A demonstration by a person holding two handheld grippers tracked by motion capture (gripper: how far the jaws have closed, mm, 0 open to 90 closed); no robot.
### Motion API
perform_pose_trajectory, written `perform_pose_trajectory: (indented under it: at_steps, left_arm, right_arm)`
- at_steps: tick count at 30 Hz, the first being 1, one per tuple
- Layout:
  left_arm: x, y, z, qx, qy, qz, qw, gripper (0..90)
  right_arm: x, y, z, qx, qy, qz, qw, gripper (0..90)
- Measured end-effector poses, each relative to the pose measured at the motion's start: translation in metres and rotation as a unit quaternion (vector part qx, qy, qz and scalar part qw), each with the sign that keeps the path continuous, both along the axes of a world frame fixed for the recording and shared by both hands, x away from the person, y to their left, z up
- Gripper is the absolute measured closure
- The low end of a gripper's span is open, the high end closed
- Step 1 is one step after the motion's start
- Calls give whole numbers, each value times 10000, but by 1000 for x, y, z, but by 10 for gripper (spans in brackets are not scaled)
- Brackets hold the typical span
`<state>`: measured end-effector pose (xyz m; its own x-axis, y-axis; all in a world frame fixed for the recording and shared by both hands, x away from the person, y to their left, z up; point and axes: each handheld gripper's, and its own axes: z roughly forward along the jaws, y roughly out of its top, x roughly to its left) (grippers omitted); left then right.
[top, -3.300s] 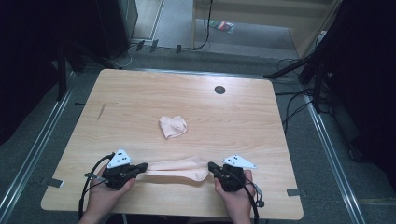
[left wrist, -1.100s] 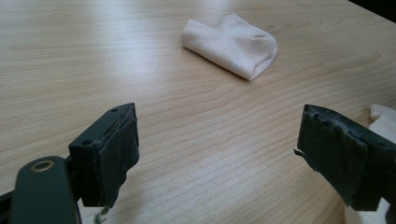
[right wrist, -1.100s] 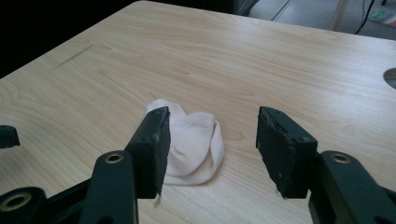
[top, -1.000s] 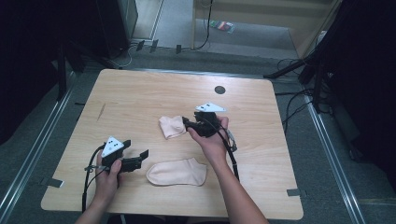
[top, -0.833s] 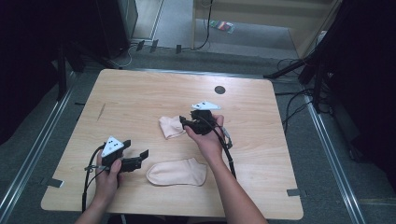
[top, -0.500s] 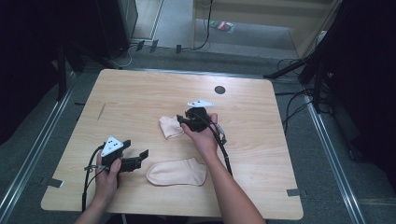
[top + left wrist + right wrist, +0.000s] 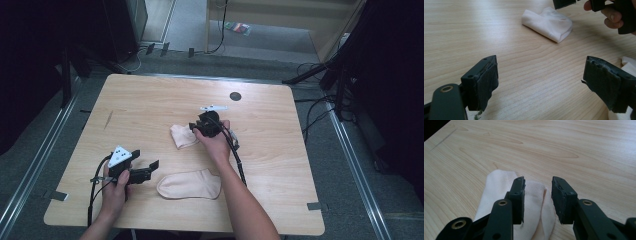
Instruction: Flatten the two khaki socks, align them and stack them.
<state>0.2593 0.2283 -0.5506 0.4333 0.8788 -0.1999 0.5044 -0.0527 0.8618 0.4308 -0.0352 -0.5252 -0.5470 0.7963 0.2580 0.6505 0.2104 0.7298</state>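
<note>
The right tool (image 7: 196,126) has just been closing its jaws; they stand partly apart over the folded sock's (image 7: 182,135) edge, the cloth between them, pads not yet pressing. That forearm reaches forward over the flat sock (image 7: 190,184). The left tool (image 7: 150,169) gapes wide and empty, held low. Both socks lie on the wooden worktop (image 7: 280,150); grey floor surrounds it.

High view overhead, looking forward; both close low tongs views share folded sock (image 7: 547,23)
</note>
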Motion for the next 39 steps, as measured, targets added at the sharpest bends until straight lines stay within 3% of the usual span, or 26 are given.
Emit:
perform_pose_trajectory:
  at_steps: [3, 9, 14, 15, 20, 23, 31, 39]
  left_arm:
    - [0, 0, 0, 5, 1, -2, 10000, 132]
    - [0, 0, 0, 14, 2, -10, 10000, 132]
    - [0, 0, 0, 24, 11, -21, 10000, 132]
    - [0, 0, 0, 32, 11, -17, 10000, 132]
    - [0, 0, 0, 36, 17, -11, 10000, 132]
    - [0, 0, 0, 40, 21, -7, 10000, 132]
    - [0, -1, 0, 43, 32, 24, 10000, 134]
    - [8, 0, 7, -23, 160, 161, 9997, 135]
  right_arm:
    - [4, 1, -1, 226, 126, -23, 9997, 622]
    - [8, 3, -3, 94, 264, -65, 9996, 607]
    - [6, 6, -4, 2, 237, 32, 9997, 595]
    - [4, 10, -5, -115, 179, 122, 9997, 597]
    - [1, 15, -6, -318, 120, 180, 9993, 692]
    - [-3, 19, -5, -481, 34, 244, 9985, 865]
    - [-15, 24, 11, -303, -204, 394, 9986, 898]
    - [-37, 37, 48, -176, -522, 556, 9969, 899]
